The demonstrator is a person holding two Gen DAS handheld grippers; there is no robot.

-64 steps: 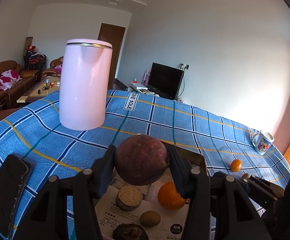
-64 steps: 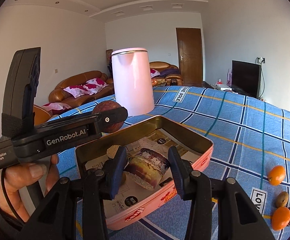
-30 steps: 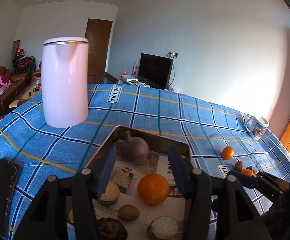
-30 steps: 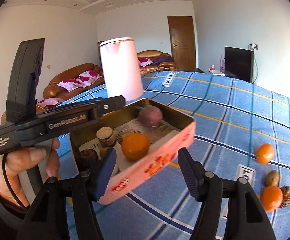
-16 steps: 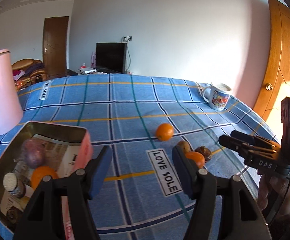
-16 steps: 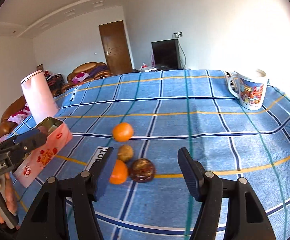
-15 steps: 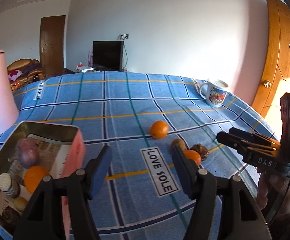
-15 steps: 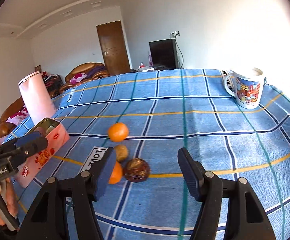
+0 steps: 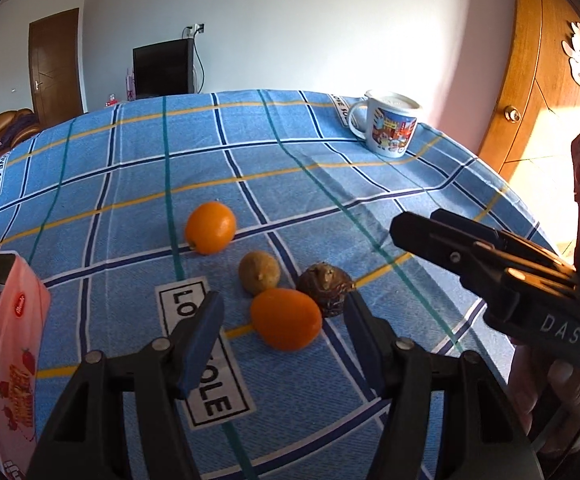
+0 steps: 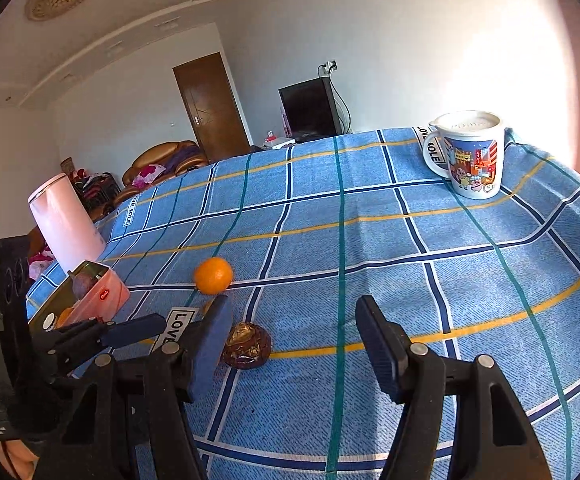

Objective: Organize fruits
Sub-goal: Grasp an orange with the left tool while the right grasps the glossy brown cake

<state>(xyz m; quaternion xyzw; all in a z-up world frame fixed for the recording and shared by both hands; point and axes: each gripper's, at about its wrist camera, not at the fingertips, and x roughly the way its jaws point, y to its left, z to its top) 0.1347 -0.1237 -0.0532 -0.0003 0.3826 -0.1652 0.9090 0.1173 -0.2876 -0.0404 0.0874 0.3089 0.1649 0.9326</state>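
In the left wrist view my left gripper is open, with its fingers either side of an orange on the blue checked cloth. A brown kiwi and a dark wrinkled fruit touch that orange's far side. A second orange lies farther back. The pink tin with fruits in it is at the left edge. My right gripper is open and empty, just right of the dark fruit; it also shows at the right of the left wrist view.
A printed mug stands at the table's far right corner. A tall pink kettle stands behind the tin. The table edge falls away to the right, near a wooden door.
My left gripper let go of the dark round fruit into the tin, then swung right and closed in on the loose fruits. My right gripper released the tin and moved to the same cluster.
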